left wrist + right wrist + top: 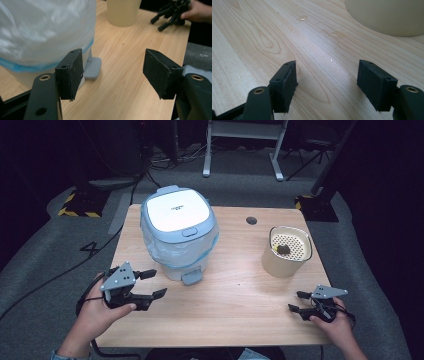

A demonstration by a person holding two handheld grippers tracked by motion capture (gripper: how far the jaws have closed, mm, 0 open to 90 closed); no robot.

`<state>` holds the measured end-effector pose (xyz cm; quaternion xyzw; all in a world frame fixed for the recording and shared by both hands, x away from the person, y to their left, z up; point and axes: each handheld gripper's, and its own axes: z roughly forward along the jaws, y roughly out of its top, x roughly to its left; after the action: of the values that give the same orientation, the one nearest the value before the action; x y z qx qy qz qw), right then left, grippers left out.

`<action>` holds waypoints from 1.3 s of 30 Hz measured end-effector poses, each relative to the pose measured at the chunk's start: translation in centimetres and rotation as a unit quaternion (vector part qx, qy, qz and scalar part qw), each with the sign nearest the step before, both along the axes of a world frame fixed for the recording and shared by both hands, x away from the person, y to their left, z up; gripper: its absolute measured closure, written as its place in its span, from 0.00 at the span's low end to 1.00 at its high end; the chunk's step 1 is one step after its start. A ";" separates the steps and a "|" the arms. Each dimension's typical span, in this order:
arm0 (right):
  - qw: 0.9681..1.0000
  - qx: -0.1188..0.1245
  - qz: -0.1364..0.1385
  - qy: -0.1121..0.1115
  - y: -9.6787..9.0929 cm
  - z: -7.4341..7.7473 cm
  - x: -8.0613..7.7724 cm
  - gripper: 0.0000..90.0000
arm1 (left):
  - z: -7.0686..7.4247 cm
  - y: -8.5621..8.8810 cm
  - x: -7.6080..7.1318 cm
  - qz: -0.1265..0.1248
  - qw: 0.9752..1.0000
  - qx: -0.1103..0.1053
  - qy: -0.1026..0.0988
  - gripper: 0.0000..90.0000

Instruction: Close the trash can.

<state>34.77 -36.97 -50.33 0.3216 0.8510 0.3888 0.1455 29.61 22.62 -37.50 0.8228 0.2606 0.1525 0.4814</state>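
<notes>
grey pedal (192, 277) next: keep left gripper (153, 284) unclenched and empty, press squarely; right gripper (298, 301) idle, unclenched too.

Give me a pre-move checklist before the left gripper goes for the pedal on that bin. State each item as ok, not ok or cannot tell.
1. Left gripper jaws open, nothing between them: ok.
2. Pedal of the pedal bin unobstructed and facing the person's side: ok.
3. Bin lid closed: ok; it sits flat on the rim.
4. Bin liner clear of the pedal: ok; it hangs over the body above it.
5. Right gripper open and out of the way, near the table's right front corner: ok.
6. Beige container with perforated insert well clear of the bin: ok. What the dark lump in it is: cannot tell.
</notes>
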 end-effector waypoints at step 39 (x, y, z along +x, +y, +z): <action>1.000 0.000 0.004 0.001 0.0 0.0 0.1 0.35 | -13.0 0.9 2.0 0.064 0.987 0.108 0.102 0.17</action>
<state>34.87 -36.93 -50.33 0.3181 0.8526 0.3890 0.1434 31.66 23.49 -50.46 0.8630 0.3424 0.1250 0.3497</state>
